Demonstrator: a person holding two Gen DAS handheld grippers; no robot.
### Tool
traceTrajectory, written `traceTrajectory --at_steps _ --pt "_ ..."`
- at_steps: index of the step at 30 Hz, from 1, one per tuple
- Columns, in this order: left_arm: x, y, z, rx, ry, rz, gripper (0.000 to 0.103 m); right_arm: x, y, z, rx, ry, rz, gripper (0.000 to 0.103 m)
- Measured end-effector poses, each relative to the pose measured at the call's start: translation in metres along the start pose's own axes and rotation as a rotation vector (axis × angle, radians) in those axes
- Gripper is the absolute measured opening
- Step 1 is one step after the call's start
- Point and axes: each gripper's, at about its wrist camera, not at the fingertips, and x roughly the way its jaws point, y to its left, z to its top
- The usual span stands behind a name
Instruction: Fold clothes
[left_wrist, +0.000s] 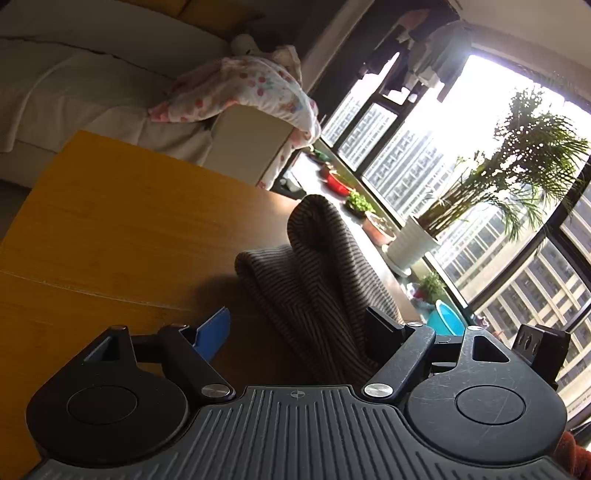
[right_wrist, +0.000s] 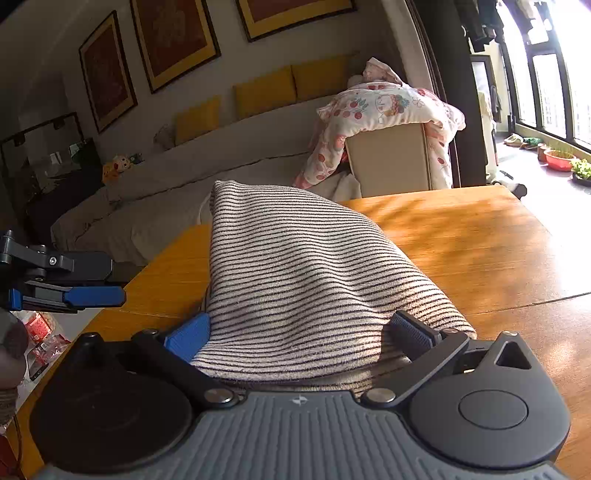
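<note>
A striped knit garment lies heaped on the wooden table, with one fold standing up in a peak. My right gripper is open wide, its blue pads on either side of the garment's near end, and the cloth's edge drapes over the base of the right finger. In the left wrist view the same garment looks dark against the window. My left gripper is open around its near edge; the cloth lies by the right finger and the blue pad stands apart from it. The left gripper also shows at the left edge of the right wrist view.
Beyond the table stand a beige sofa with yellow cushions and a beige box draped with a floral quilt. Tall windows, a potted palm, plant pots and a blue basin line the floor past the table's edge.
</note>
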Motion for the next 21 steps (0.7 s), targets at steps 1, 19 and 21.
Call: traceTrajectory --at_steps 1,19,21 --pt "0.001 0.001 0.0 -0.005 0.0 0.007 0.083 -0.001 0.001 0.003 -0.014 0.02 0.001 0.103" --pt "0.006 0.001 -0.006 -0.009 0.012 0.074 0.084 -0.022 0.084 -0.025 -0.491 -0.203 -0.215 0.047" --pt "0.007 0.0 -0.006 -0.005 0.016 0.071 0.084 -0.019 0.078 -0.024 -0.455 -0.188 -0.222 0.049"
